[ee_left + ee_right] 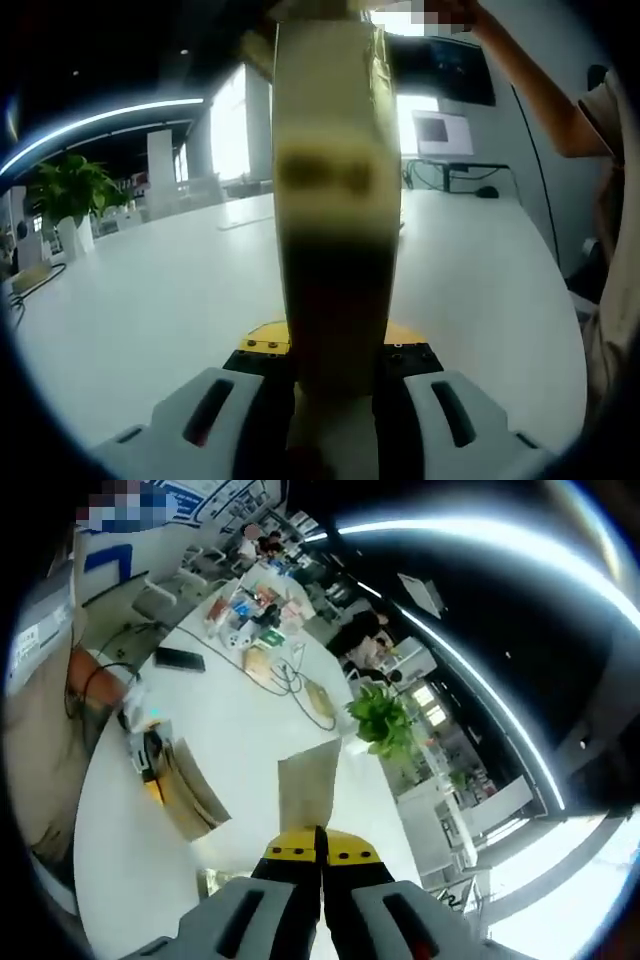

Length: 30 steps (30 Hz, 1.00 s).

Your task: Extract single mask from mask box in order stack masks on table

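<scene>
White tabletop [150, 300], wide and bare, runs off behind the left gripper [335, 400] toward bright windows, with a leafy green potted plant [70, 195] at its far edge. In the left gripper view, a tall tan cardboard mask box [335, 200] stands upright between the jaws, which are clamped on its lower end; it blocks the middle of the view, blurred by closeness. Beyond the box and to its right a person's arm [530, 90] reaches in from the table's side, in front of a dark wall screen [450, 70].

In the right gripper view, the right gripper [320, 865] has its yellow-tipped jaws pressed together on the near edge of a thin beige flat mask [307, 790], which stands out ahead of the jaws above the table. Left of the mask is the same tan box, leaning, held by the other gripper [145, 750]. The green plant lies just beyond the mask, with cables and small items further along the table.

The mask looks light, soft and floppy, likely to droop or fold if swung quickly; an edge pinch suits it, since a mid-sheet grip would crumple it. The box seems light and thin-walled, so a firm squeeze could dent it. Open tabletop lies between box and plant, enough room to lay the mask flat away from the table's edge.
</scene>
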{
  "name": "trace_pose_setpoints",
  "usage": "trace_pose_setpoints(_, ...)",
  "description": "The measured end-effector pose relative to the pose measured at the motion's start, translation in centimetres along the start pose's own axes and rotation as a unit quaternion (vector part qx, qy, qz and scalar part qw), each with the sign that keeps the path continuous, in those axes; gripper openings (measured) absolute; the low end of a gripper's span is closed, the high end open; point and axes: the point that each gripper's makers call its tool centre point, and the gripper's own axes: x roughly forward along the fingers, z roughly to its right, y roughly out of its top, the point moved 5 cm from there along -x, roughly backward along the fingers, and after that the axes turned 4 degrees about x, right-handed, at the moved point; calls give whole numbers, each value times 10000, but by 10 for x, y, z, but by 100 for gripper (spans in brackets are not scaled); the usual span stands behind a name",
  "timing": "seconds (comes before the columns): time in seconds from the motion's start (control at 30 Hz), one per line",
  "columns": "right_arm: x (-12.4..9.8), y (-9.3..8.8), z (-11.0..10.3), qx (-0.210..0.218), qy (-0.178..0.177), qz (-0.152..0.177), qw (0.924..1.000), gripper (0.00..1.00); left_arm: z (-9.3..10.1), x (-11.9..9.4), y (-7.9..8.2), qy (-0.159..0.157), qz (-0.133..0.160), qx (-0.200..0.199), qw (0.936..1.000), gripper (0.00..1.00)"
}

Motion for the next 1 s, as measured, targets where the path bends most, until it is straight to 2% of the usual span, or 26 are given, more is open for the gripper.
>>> trace_pose_setpoints(0.37,11,-54,-2,424,-144,-495,9978,0,0,1,0,-8,-2,-15,10000,20)
trace_pose_setpoints(0.6,22,-87,-9,622,-97,-801,9948,0,0,0,0,-15,-10,-48,10000,20)
trace_pose_setpoints(1.0,42,-123,-20,739,6,-1121,9910,0,-2,1,0,-19,-15,-62,10000,20)
